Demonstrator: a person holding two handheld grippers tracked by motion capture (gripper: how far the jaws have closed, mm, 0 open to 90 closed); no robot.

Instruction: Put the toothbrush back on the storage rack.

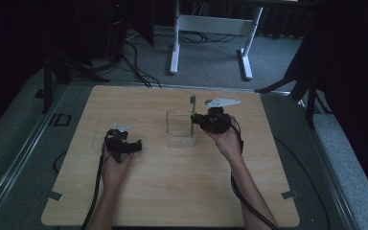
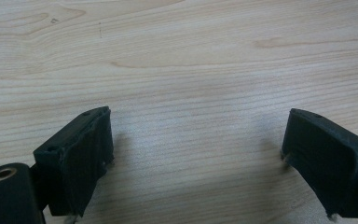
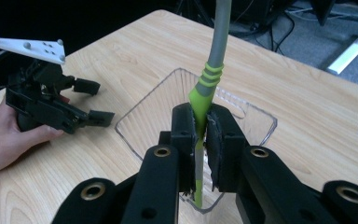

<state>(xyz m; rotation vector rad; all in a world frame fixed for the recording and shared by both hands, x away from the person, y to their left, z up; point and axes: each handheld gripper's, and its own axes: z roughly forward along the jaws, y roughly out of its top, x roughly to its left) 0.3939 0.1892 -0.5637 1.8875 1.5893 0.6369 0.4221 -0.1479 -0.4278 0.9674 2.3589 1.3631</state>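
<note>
Right gripper (image 3: 200,135) pinches a green tool (image 3: 204,93) over the clear box (image 3: 140,112), left gripper (image 2: 196,154) spread at 9 o'clock; next, lower and release.

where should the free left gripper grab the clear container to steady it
Probably the clear container by its rim wall nearest the left gripper, coming in level from that side with one of the fingers inside and one outside. The walls are thin and upright, and the right gripper, shut on the green-and-grey tool, occupies the opposite side.
</note>
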